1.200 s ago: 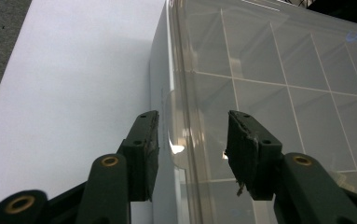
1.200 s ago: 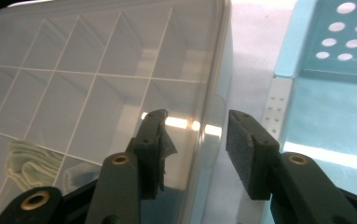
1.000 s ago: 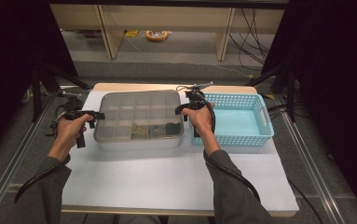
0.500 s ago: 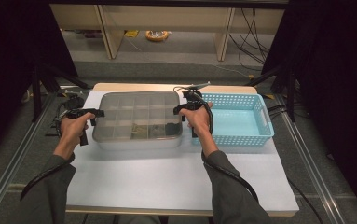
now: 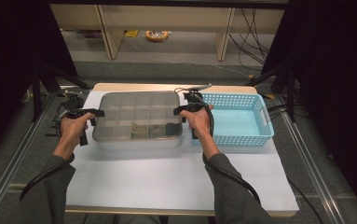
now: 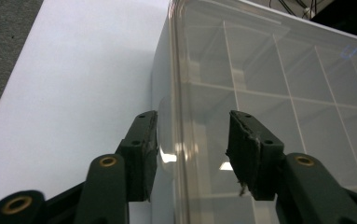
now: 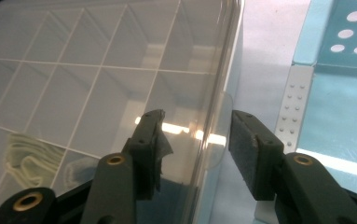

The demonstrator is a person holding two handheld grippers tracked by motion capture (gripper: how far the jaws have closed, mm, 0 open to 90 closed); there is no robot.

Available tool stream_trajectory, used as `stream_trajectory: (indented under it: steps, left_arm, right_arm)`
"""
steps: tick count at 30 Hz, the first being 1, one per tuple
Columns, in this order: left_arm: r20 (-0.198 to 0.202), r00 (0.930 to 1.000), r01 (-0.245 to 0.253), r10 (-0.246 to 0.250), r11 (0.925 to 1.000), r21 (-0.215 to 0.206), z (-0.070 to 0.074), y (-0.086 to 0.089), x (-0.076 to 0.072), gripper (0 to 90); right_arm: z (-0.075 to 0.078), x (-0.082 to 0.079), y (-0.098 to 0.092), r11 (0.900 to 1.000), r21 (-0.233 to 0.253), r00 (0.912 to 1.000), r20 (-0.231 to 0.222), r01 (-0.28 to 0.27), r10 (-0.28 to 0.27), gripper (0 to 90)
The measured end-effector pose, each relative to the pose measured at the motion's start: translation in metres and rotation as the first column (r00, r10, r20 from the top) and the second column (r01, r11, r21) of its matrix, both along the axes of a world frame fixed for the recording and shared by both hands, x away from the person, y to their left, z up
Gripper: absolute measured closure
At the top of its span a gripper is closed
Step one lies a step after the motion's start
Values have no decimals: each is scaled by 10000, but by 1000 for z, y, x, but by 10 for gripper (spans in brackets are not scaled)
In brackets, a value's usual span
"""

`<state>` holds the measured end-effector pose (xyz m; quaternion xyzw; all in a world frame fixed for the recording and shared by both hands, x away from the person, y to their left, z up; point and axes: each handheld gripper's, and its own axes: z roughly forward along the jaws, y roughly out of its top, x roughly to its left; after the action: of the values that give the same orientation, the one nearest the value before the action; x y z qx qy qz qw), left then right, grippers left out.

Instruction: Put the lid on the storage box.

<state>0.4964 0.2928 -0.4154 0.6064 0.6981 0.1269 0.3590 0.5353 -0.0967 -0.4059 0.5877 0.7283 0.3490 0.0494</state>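
The clear compartment box [image 5: 139,120] sits on the white table [image 5: 167,177], just beside the blue basket [image 5: 234,119]. Left gripper [image 6: 192,147] and right gripper [image 7: 195,149] straddle its two end rims, jaws parted — not clamped yet. Next, I judge, both must close together — evenly.

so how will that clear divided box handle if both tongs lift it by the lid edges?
Clear divided box looks like rigid plastic, so probably stiff, not floppy. Its glossy lid rim may be slippery between the open jaws. Most compartments look empty, so it is likely light.
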Motion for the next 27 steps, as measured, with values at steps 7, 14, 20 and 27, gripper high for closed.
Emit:
stream_trajectory:
  steps: [7, 14, 20, 27]
  left_arm:
    - [-226, 9989, 409, -411, 9991, -82, 1, 0, -9, 535]
    - [-229, 9997, 82, -88, 9997, -235, -1, -2, -6, 523]
    - [-221, 9997, -44, 40, 9998, -177, 0, -4, -6, 523]
    - [-185, 9998, -36, 34, 9999, -116, 0, -4, -3, 528]
  right_arm:
    - [0, -7, 0, 9989, -310, 9991, -233, -364, 357, 542]
    - [-3, -5, -2, 9974, 538, 9978, -488, 475, -449, 541]
    - [-4, -2, -3, 9952, 642, 9966, -411, 739, -714, 550]
    - [-1, 1, 1, 9950, 551, 9957, -442, 836, -812, 548]
